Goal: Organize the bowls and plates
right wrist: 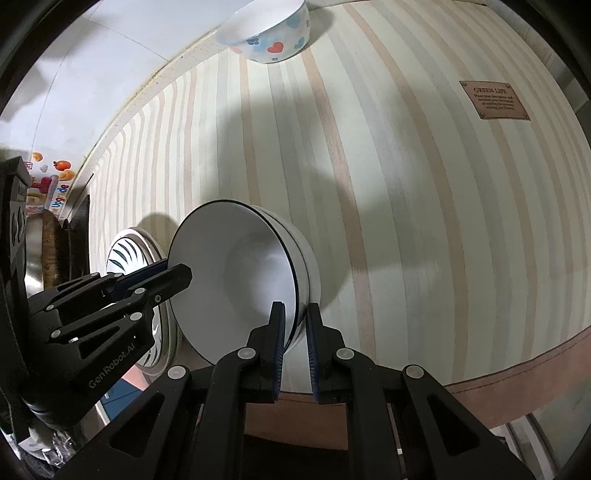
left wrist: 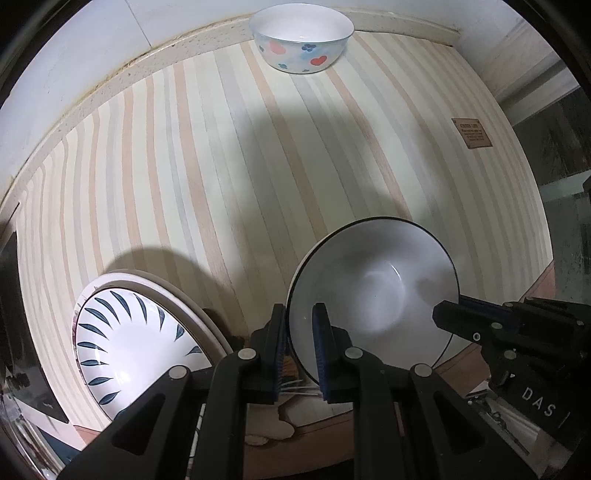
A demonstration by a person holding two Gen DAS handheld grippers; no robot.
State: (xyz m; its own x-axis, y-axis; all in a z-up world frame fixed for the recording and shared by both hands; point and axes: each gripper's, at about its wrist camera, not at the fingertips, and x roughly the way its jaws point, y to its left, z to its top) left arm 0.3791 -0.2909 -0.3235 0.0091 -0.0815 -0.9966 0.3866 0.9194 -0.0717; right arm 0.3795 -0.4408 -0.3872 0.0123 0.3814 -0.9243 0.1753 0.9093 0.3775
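A white bowl with a thin dark rim (left wrist: pixel 373 288) (right wrist: pixel 236 277) is held from two sides, low over the striped cloth. My left gripper (left wrist: pixel 300 310) (right wrist: pixel 173 267) is shut on the bowl's left rim. On the opposite rim my right gripper (right wrist: pixel 295 308) (left wrist: pixel 452 306) is shut too. Left of the bowl, a plate with dark blue leaf marks (left wrist: pixel 136 339) (right wrist: pixel 125 251) lies on top of a plain white plate. A bowl with red hearts and blue flowers (left wrist: pixel 301 37) (right wrist: pixel 269 33) stands at the far edge by the wall.
A striped cloth (left wrist: pixel 221 166) (right wrist: pixel 406 184) covers the table and bears a brown label (left wrist: pixel 472 133) (right wrist: pixel 493 99) at the right. The white wall runs along the far side. Dark objects stand at the left edge (right wrist: pixel 22 229).
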